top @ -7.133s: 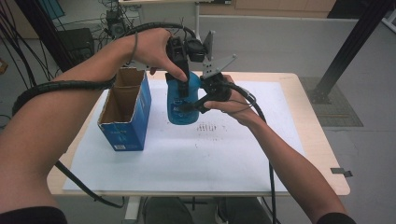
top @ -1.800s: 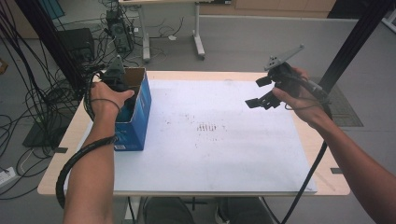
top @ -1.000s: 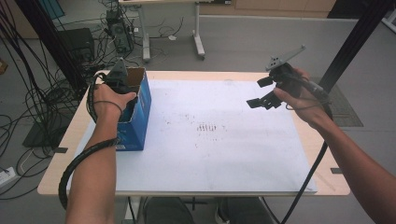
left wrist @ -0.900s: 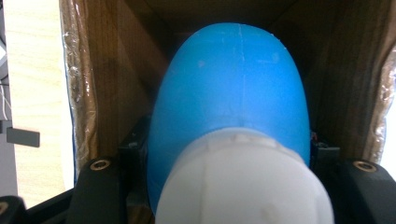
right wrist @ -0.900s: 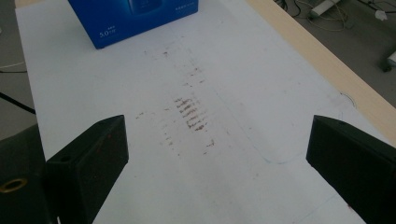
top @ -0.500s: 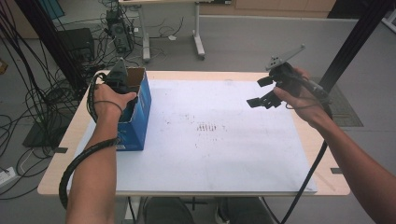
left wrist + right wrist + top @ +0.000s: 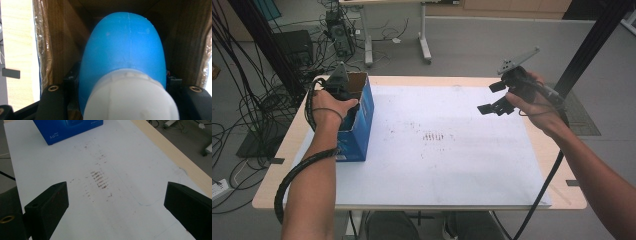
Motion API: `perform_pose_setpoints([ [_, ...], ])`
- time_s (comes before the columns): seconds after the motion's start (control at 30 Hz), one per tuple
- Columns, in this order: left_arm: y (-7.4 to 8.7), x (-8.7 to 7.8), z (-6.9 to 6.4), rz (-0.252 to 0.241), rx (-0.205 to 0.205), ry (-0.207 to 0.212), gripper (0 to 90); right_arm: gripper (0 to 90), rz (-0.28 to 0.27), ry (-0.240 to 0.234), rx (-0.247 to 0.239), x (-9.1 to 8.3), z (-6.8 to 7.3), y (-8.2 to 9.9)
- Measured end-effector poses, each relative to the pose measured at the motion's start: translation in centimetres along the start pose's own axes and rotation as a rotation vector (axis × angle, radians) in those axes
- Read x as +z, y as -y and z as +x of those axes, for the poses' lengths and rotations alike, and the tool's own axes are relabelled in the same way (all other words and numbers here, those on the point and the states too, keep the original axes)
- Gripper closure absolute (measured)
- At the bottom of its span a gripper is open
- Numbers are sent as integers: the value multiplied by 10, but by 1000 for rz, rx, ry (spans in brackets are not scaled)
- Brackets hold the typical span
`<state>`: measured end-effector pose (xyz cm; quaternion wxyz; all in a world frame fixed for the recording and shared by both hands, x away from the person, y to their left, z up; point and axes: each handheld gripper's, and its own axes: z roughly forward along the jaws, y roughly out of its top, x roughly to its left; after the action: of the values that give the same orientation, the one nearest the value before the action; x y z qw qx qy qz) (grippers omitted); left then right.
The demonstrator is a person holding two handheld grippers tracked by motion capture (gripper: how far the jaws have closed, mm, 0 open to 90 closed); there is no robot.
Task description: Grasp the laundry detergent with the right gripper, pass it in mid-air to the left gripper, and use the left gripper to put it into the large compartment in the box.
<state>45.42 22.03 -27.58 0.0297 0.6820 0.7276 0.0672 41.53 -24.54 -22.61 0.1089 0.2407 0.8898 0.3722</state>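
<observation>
Since the blue bottle (image 7: 125,50) is smooth, rounded plastic, it looks slippery and fairly heavy if full, so the shoulder just below its white cap (image 7: 131,97) seems the surest hold. The left tongs (image 7: 337,85) are clamped on it there, inside the open blue box (image 7: 359,125). The right tongs (image 7: 494,97) hang apart and empty above the white-covered surface (image 7: 452,165), smudged brown mid-sheet; cables crowd the grey floor (image 7: 472,45) beyond.

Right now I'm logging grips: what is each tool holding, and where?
Left tool grips the blue bottle just below its white cap; right tool holds nothing.
</observation>
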Motion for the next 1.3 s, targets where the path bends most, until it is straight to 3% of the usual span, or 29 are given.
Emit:
perform_pose_setpoints([
  [1.3, 0, 0, 0, -4, -2, 1, 367, 57, 7, 3, 1, 1, -1, 2],
])
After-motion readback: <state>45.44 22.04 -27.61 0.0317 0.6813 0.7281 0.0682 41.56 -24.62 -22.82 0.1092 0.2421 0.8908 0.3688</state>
